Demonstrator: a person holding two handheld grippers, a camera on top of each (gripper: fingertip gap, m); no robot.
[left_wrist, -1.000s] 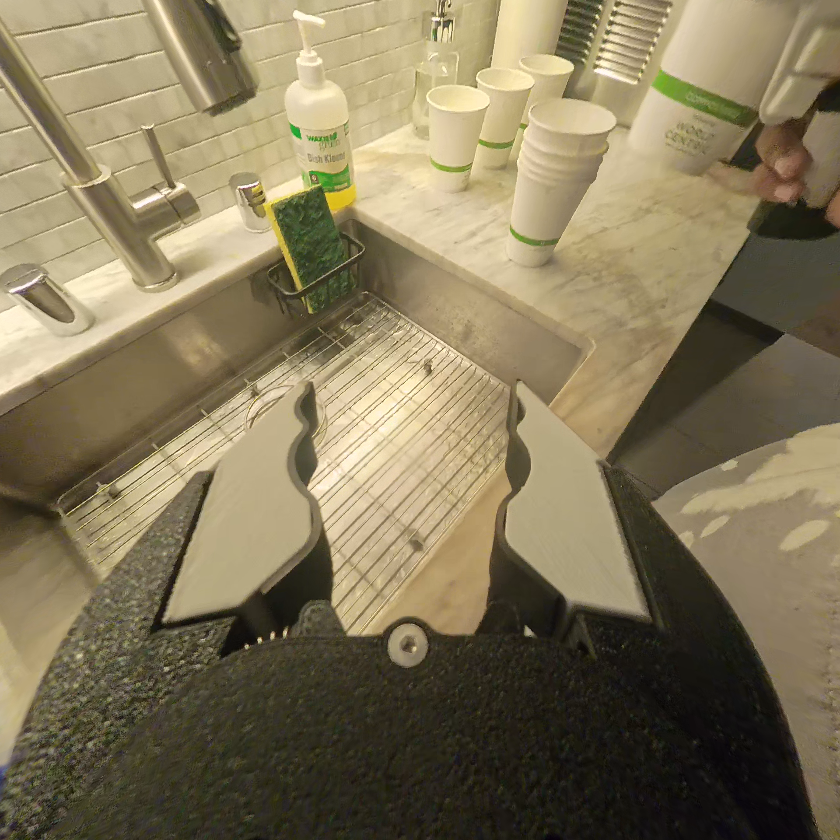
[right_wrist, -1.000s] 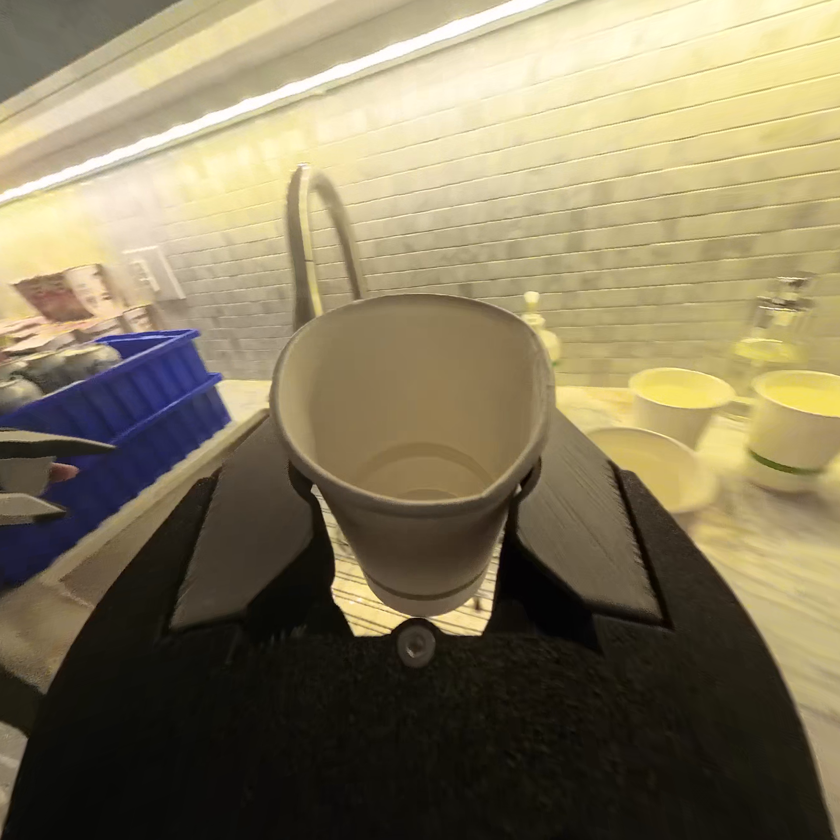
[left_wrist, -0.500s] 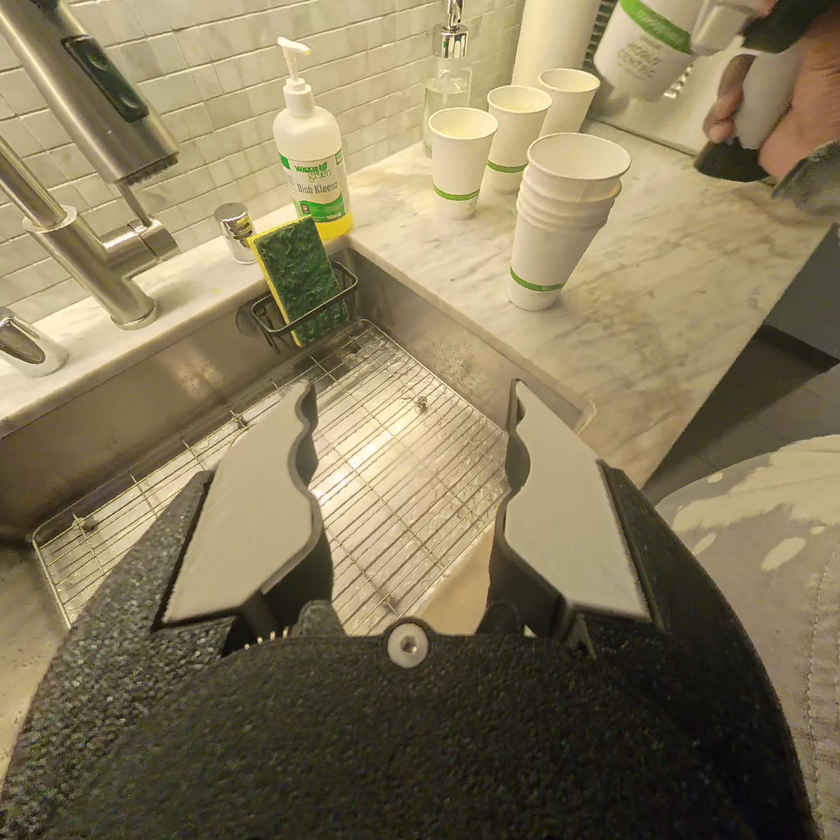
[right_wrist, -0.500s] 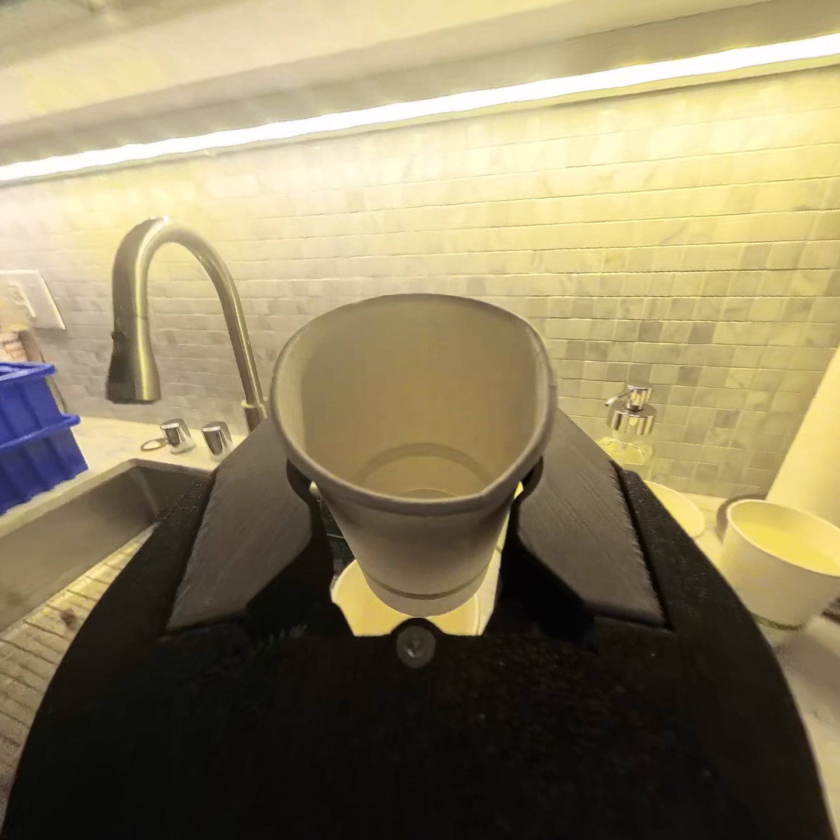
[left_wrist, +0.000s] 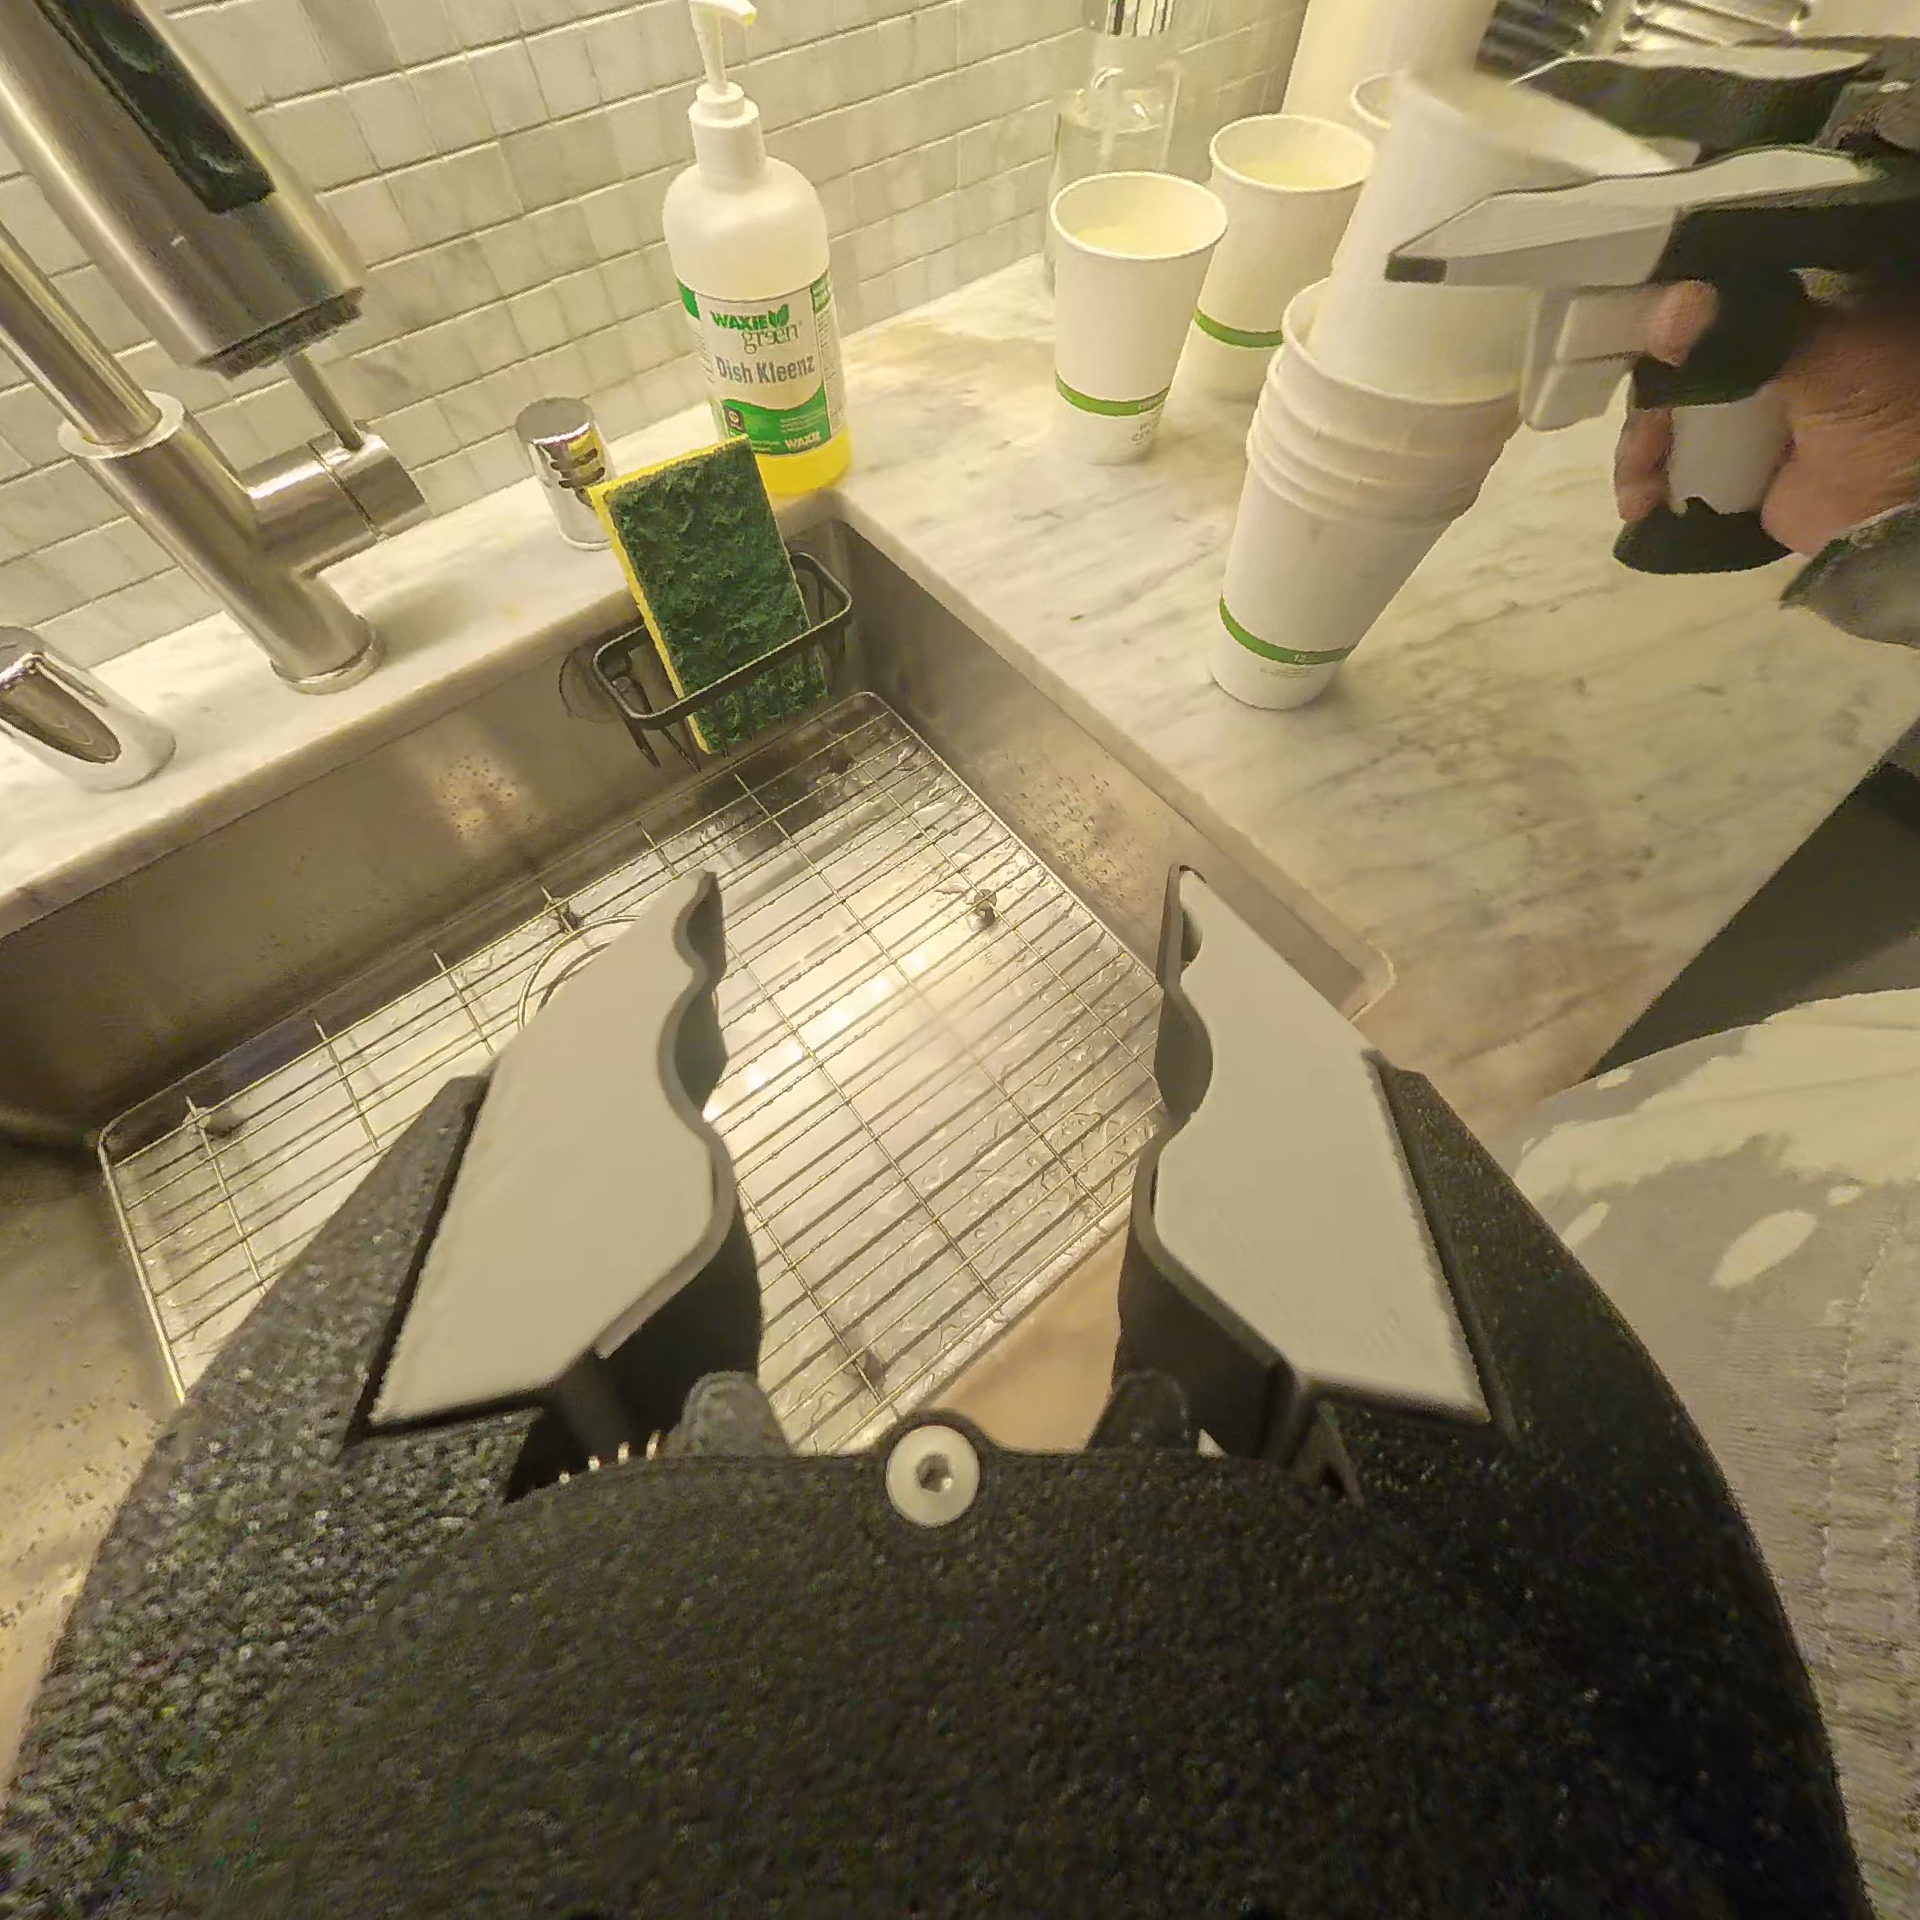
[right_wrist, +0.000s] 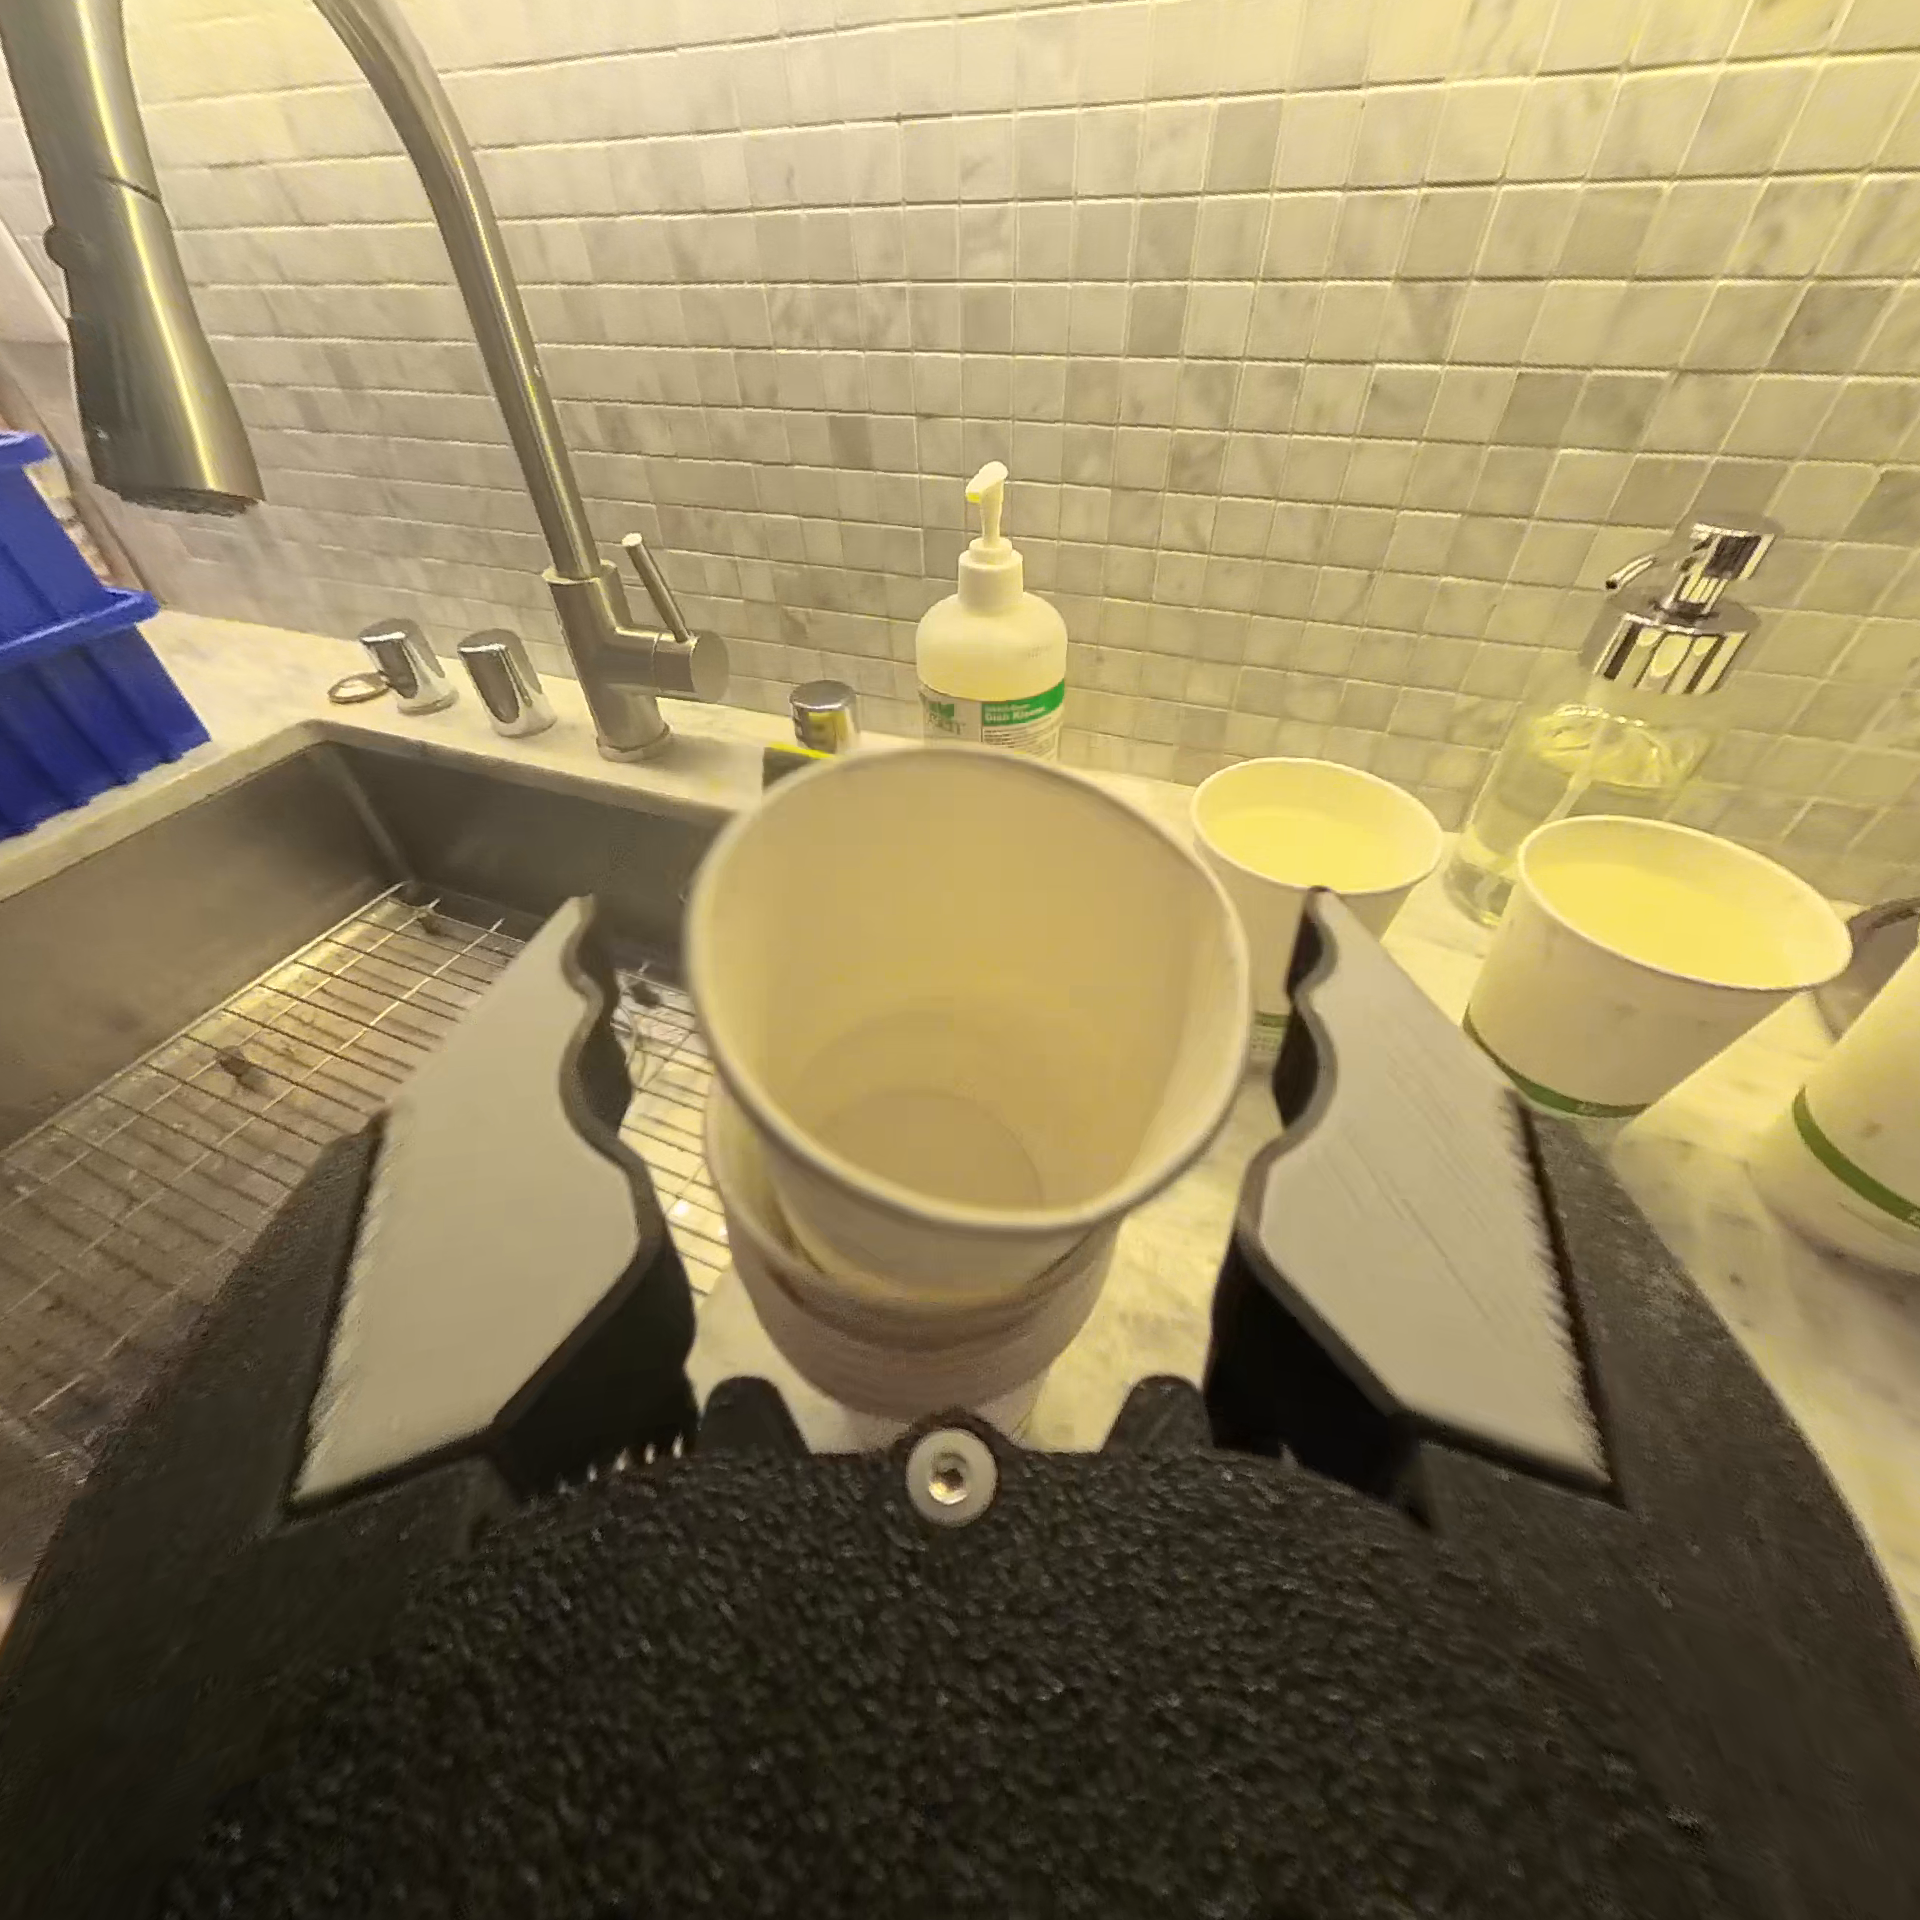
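Observation:
My right gripper (right_wrist: 948, 909) is open, its fingers spread on either side of a white paper cup (right_wrist: 966, 997). The cup sits tilted in the top of a stack of paper cups (right_wrist: 914, 1340) on the marble counter, and neither finger touches it. In the left wrist view the same stack (left_wrist: 1320, 540) stands right of the sink, with the right gripper (left_wrist: 1475, 166) around its top cup. My left gripper (left_wrist: 943, 883) is open and empty, hovering over the wire grid (left_wrist: 904, 1039) in the steel sink (left_wrist: 1091, 748).
A green-and-yellow sponge (left_wrist: 717, 582) stands in a caddy on the sink wall. A soap bottle (left_wrist: 753, 312) and a faucet (left_wrist: 208, 447) are behind the sink. Two paper cups with liquid (right_wrist: 1314, 842) (right_wrist: 1662, 966), a glass dispenser (right_wrist: 1590, 769) and blue crates (right_wrist: 62, 675) are nearby. Between my right fingertips and the soap bottle (left_wrist: 753, 312) there is roughly 30 cm. My right wrist view (right_wrist: 932, 698) looks at it from another angle.
My right gripper carried the cup over to the stack, lowered it in and opened, letting the cup go. My left gripper stayed open over the sink, shifting slightly.

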